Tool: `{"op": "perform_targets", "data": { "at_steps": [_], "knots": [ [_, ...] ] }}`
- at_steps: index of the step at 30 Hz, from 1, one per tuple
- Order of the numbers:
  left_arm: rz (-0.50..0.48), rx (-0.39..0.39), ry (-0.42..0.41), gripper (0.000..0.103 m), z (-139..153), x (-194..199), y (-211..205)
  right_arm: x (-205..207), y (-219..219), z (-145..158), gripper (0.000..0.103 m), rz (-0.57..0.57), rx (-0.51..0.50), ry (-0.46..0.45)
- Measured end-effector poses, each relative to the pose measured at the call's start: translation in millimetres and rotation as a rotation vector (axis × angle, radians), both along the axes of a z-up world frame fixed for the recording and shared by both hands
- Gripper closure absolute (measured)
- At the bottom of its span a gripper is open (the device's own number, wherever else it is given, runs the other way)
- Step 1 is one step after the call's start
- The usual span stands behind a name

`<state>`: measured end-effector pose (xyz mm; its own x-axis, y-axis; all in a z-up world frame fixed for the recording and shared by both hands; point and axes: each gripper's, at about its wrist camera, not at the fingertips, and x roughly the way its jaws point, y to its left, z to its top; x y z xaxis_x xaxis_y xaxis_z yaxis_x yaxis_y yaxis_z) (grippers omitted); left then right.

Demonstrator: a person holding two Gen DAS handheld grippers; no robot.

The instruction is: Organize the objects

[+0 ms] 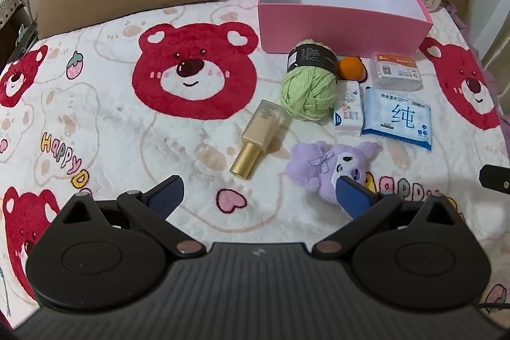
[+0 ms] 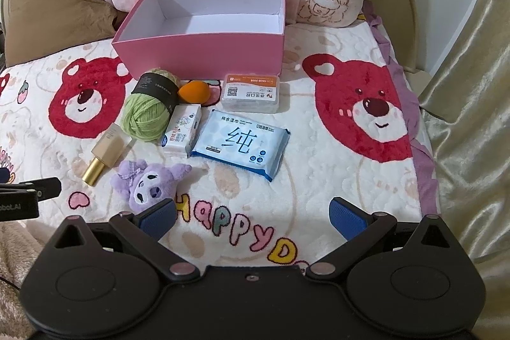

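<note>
Hovering wide and empty, left tool [image 1: 258, 196] and right tool [image 2: 253, 212] should have first straddled the plush toy [image 2: 149, 185], nearest, for the empty pink box [image 2: 204, 53].

Each gripper, left gripper [image 1: 258, 196] and right gripper [image 2: 251, 217], is built of matte black plastic, with blue ribbed pads [image 2: 346, 219], silver pivot screws and a ridged base at the frame's bottom.
</note>
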<state>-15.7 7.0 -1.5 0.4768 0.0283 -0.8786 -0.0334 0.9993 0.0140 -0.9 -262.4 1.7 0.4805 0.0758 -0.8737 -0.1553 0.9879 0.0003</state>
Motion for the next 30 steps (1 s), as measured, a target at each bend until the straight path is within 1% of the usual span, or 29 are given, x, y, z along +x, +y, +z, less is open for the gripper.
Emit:
{"op": "perform_targets", "data": {
  "at_steps": [5, 10, 17, 24, 30],
  "knots": [
    [0.0, -0.019, 0.015, 0.0, -1.6, 1.6, 1.3, 0.6, 0.1, -0.6, 0.0, 0.002, 0.0, 0.005],
    [-0.001, 0.015, 0.025, 0.0, -6.2, 1.8, -2.3, 1.2, 0.8, -1.8, 0.0, 0.004, -0.001, 0.009],
    [-0.002, 0.032, 0.026, 0.0, -3.6, 0.3, -3.0, 1.2, 2.0, -2.3, 0.0, 0.007, -0.004, 0.011],
    [-0.004, 0.0, 0.034, 0.0, -1.1, -0.8, -0.2, 0.7, 3.5, -3.3, 0.0, 0.018, -0.006, 0.014],
    [-0.012, -0.01, 0.034, 0.001, 0.3, -1.9, -1.4, 0.5, 3.7, -3.3, 0.0, 0.019, -0.006, 0.014]
  ]
}}
